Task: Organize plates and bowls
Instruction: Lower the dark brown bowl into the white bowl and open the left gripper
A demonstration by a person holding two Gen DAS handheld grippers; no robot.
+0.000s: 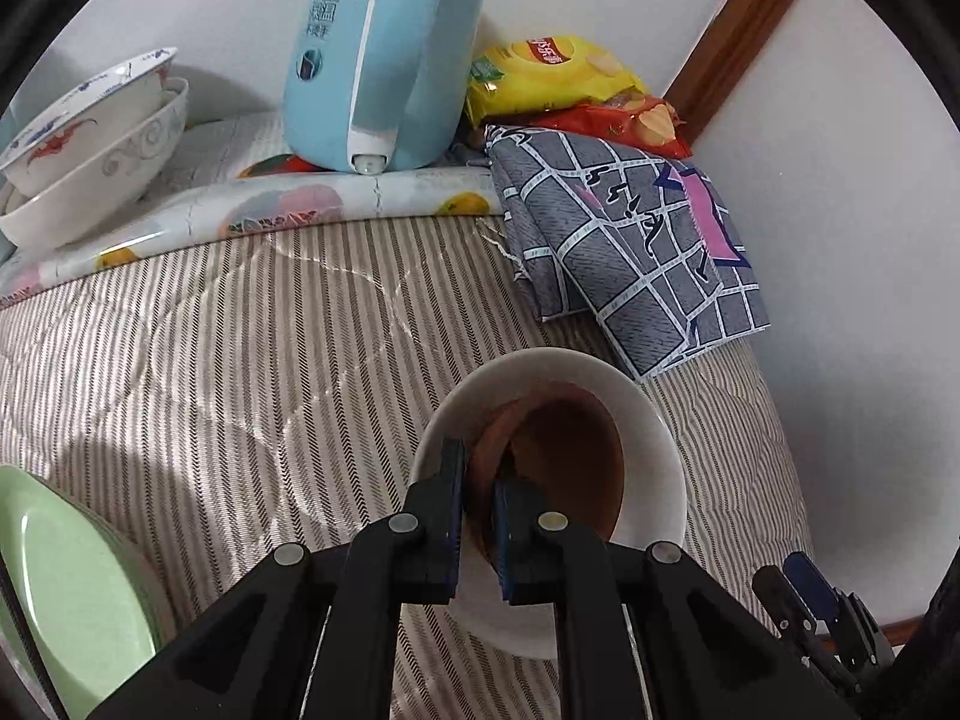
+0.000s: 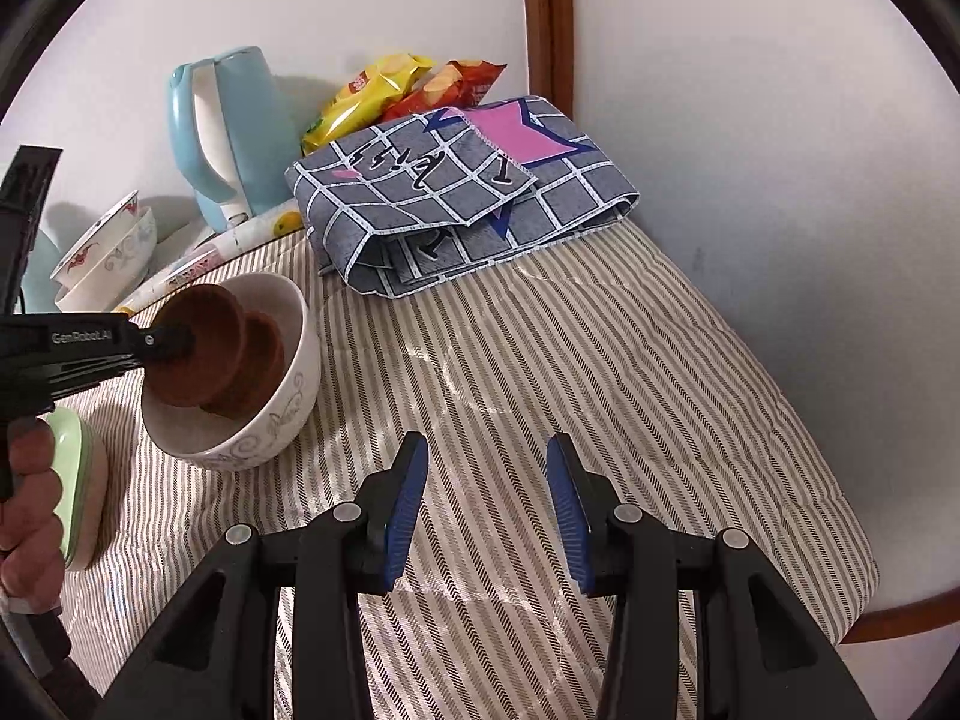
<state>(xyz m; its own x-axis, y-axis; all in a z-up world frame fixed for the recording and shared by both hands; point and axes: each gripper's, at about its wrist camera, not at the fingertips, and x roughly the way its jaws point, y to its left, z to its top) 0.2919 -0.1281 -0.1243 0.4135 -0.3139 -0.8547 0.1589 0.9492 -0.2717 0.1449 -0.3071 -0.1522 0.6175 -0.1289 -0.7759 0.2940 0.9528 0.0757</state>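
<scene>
A white patterned bowl (image 1: 636, 414) (image 2: 288, 396) rests on the striped cloth and holds brown saucers (image 2: 204, 354). My left gripper (image 1: 479, 480) is shut on the rim of the upper brown saucer (image 1: 486, 450), tilted inside the bowl; it shows from the side in the right wrist view (image 2: 180, 339). My right gripper (image 2: 486, 504) is open and empty above the cloth, right of the bowl. Two stacked white bowls (image 1: 90, 138) (image 2: 102, 258) stand at the back left. Green plates (image 1: 66, 576) (image 2: 78, 492) lie at the near left.
A blue kettle (image 1: 384, 54) (image 2: 228, 138) stands at the back by the wall. Snack bags (image 1: 552, 78) (image 2: 396, 90) lie behind a folded grey checked cloth (image 1: 630, 240) (image 2: 468, 192). The table's right edge (image 2: 864, 594) drops off near the wall.
</scene>
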